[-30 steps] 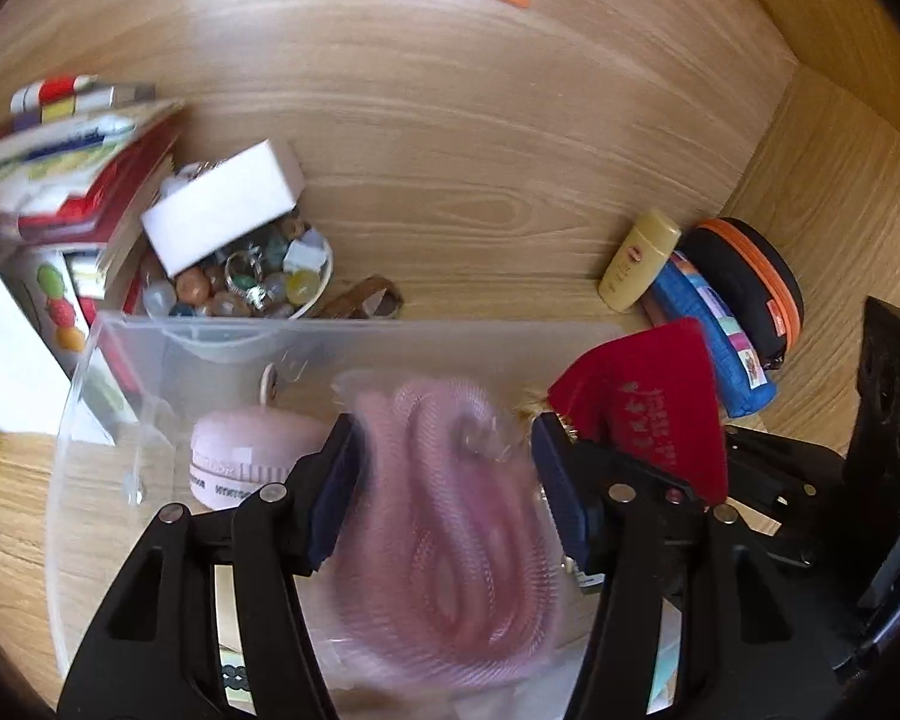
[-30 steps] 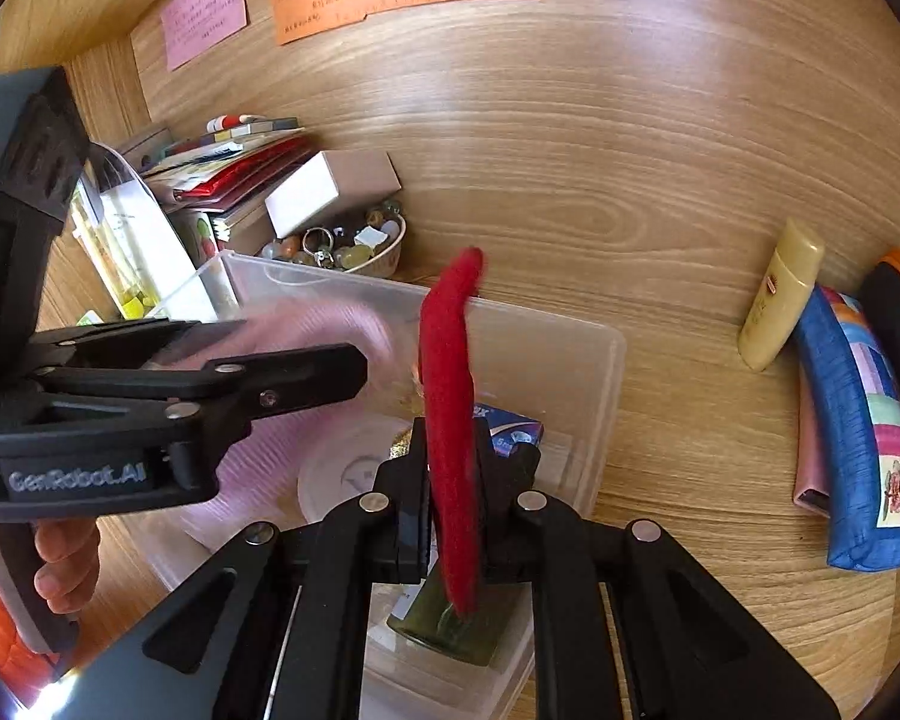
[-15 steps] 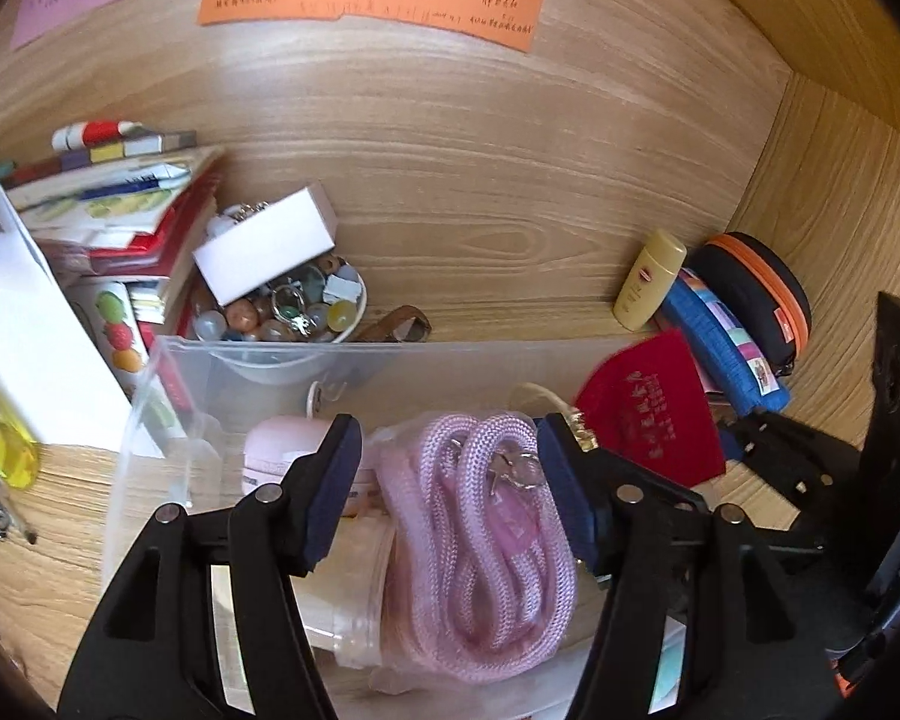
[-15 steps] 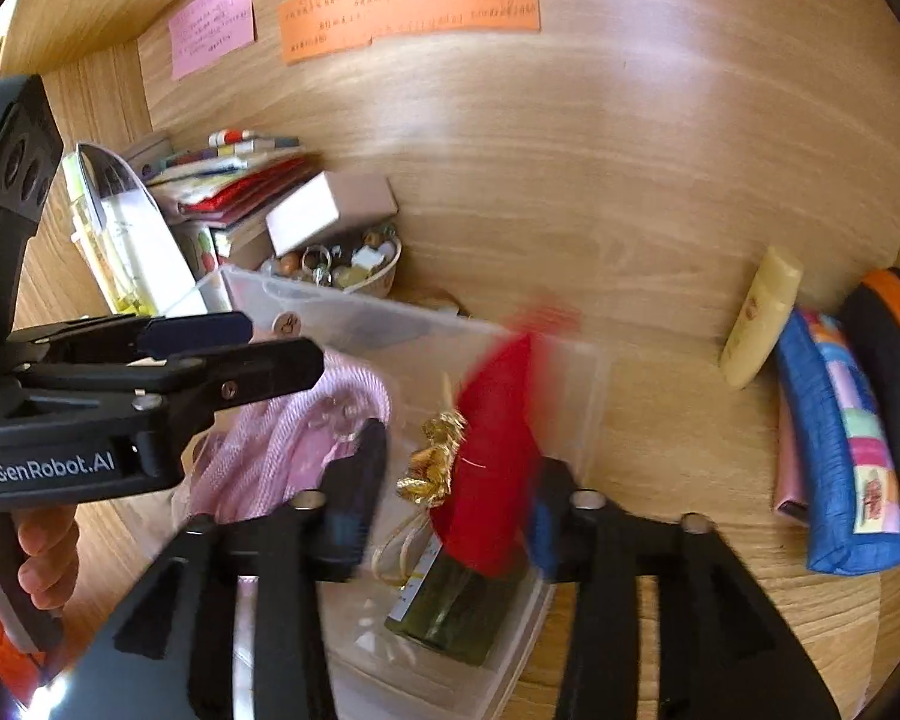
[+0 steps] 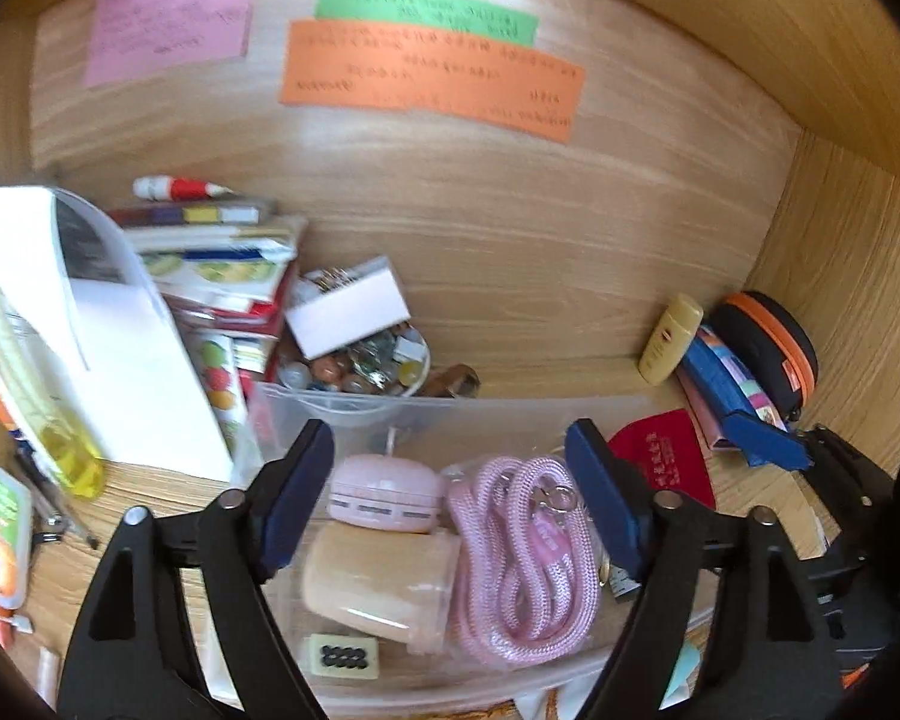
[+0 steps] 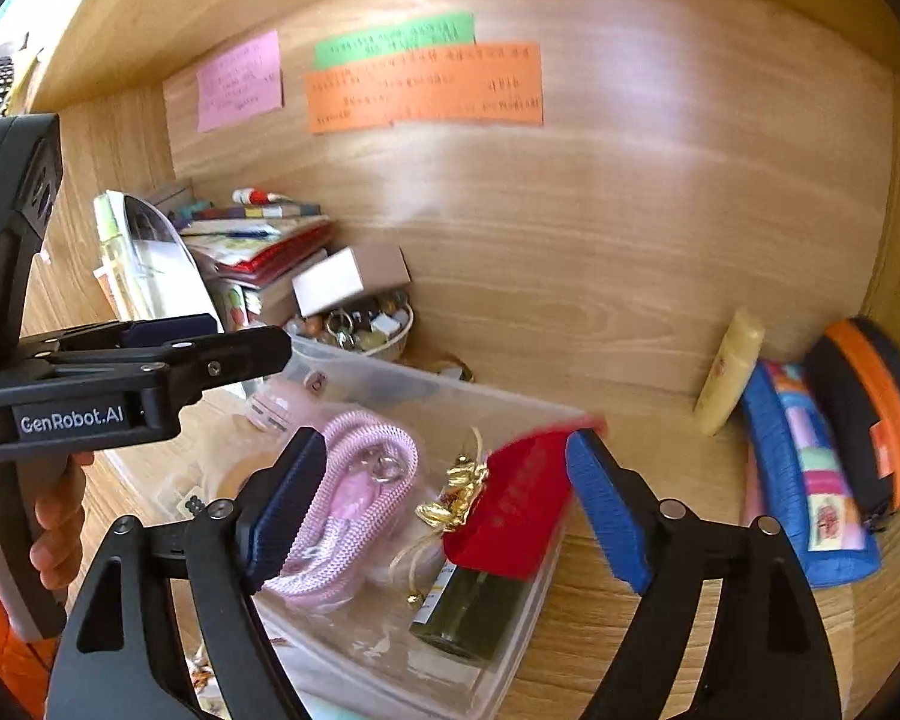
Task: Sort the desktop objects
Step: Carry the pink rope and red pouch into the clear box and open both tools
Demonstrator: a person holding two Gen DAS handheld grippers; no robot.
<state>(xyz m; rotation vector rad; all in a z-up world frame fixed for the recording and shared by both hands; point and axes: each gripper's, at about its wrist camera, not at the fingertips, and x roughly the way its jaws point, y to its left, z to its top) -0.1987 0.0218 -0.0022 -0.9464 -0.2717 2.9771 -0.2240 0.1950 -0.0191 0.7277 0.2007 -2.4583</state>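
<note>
Fingers [image 5: 297, 501] of the left gripper [image 5: 450, 498] stand wide and are opening, nothing pressed between them; below them the pink cord [image 5: 519, 552] lies coiled in the clear plastic bin [image 5: 450, 414]. Right gripper [image 6: 444, 504] likewise wide and opening, its blue pads clear of the red pouch [image 6: 510, 510], which leans tilted against the bin's right-hand wall with its gold tassel [image 6: 459, 492] hanging inward; the picture is blurred here, so I cannot tell whether the pouch has settled. Both things look released into the bin. Also in the bin: a pink round case [image 5: 384, 492], a beige roll [image 5: 378, 582], a dark green bottle [image 6: 468, 606]. Handling, as judged: the cord is soft, light and limp, so it will sag and trail if pinched by one strand; best taken across the bunched middle of the coil, away from the metal clip. The pouch is thin cloth, light and floppy, best gripped flat across its body rather than by the tassel, which could snag. Loose on the bench at right are a yellow tube [image 6: 729, 372], a blue patterned pouch [image 6: 810, 474] and a black case with orange zip [image 6: 870, 408]: the tube is stiff and smooth and may slip, so take it across its middle; the case is rounded and semi-rigid, so it wants wide fingers.
</note>
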